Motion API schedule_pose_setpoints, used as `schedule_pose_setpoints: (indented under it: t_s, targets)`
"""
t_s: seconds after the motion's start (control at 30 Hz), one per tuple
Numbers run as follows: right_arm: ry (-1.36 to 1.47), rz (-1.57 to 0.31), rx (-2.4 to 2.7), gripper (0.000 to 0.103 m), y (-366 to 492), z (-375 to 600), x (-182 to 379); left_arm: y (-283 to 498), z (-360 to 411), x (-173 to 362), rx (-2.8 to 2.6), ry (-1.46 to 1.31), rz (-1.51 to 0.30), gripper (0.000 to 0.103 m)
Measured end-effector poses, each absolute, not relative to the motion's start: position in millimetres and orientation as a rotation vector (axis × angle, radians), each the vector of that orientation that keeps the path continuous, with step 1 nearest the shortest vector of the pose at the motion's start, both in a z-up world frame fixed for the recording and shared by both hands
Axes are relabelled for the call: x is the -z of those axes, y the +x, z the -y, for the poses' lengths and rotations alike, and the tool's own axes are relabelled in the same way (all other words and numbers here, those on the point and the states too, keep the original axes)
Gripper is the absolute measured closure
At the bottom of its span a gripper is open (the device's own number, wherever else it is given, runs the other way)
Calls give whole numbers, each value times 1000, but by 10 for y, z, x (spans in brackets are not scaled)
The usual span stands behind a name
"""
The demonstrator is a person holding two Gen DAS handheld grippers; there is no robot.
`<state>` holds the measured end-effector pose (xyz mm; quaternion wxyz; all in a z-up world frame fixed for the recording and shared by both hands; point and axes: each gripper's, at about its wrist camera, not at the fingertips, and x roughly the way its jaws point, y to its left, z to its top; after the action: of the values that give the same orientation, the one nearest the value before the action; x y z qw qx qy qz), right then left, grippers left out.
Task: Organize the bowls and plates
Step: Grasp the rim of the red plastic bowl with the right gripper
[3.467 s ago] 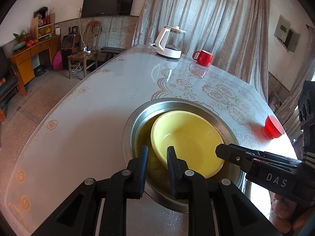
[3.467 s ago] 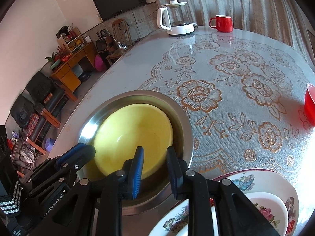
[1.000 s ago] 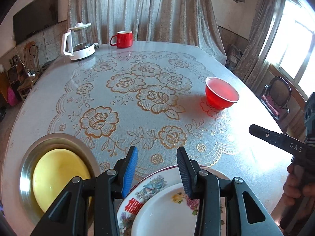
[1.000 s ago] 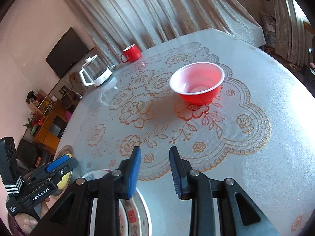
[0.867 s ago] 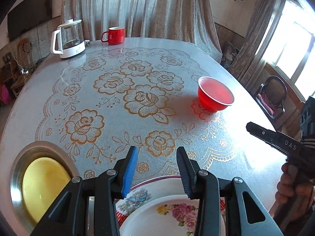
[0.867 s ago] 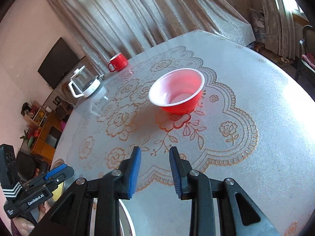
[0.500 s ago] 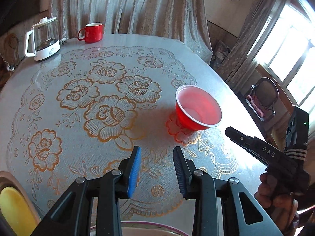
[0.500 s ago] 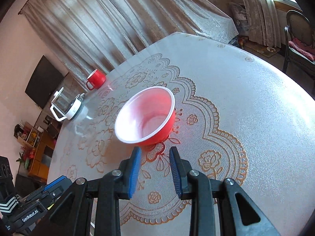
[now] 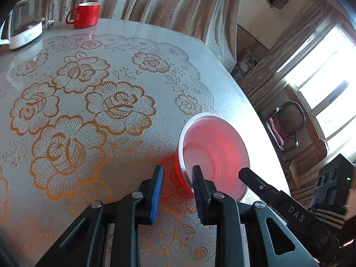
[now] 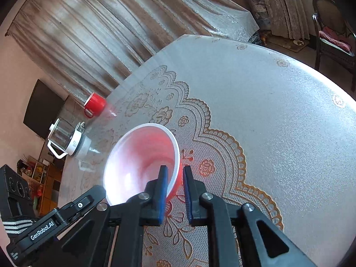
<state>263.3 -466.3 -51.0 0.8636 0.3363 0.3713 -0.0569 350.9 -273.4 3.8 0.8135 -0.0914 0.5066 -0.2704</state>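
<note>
Red bowl (image 10: pixel 142 162) near rim straddled by right hand-held gripper (image 10: pixel 174 173), grip unclear

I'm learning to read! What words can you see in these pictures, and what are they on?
"DAS": white letters on the black right tool, seen from the left wrist view.
"GenRobot.AI": white letters on the black left tool, seen from the right wrist view.
White-based glass kettle: small print on its base, too small to read.
Red plastic bowl and red ceramic mug: no words.

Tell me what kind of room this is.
Most likely a home living or dining room: a round table under a floral lace-pattern cover, long curtains, a wall-mounted TV, and a kettle and red mug set out.
</note>
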Motion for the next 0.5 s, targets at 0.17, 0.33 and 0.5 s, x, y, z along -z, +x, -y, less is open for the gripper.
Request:
schedule_pose_setpoints:
  t_s: [0.17, 0.33, 0.5]
  targets:
    - [671, -795, 79, 94, 2631, 4522, 497, 3411, 2713, -44, 577, -159, -1072, 90]
    - [727, -829, 23, 93, 2538, 4478, 536, 3185, 2517, -109, 558, -130, -1096, 90]
    - [708, -852, -27, 92, 2395, 4253, 505, 2905, 2262, -169, 506, -105, -1106, 90]
